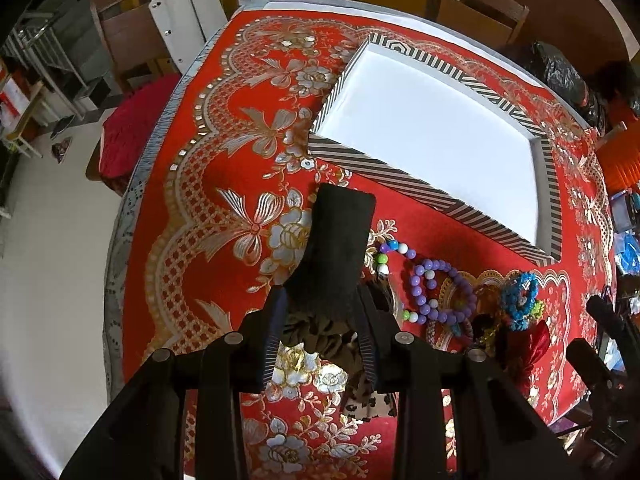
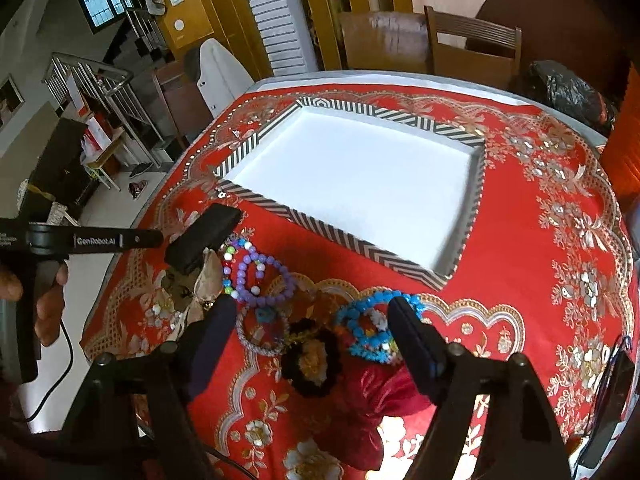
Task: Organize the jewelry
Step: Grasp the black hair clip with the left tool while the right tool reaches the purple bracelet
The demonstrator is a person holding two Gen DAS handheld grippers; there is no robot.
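A big table wears a red cloth (image 2: 540,208) with gold and silver flowers. On it sits a flat tray (image 2: 264,200) with a striped rim and a white inside, and nothing lies in it.

Near the tray's front edge is a little heap of jewelry. There is a purple bead bracelet (image 1: 440,300), a blue bead bracelet (image 2: 372,332) with some white in it, a black and gold fuzzy band (image 2: 312,360), and a shiny red cloth piece (image 2: 372,396).

The left gripper (image 1: 320,336) is squeezed onto a spotted brown hair band (image 1: 320,332) — the band hangs down under it, close to the purple beads.

The right gripper (image 2: 312,328) is wide apart with nothing in it — it hovers over the fuzzy band, one finger by the blue beads.
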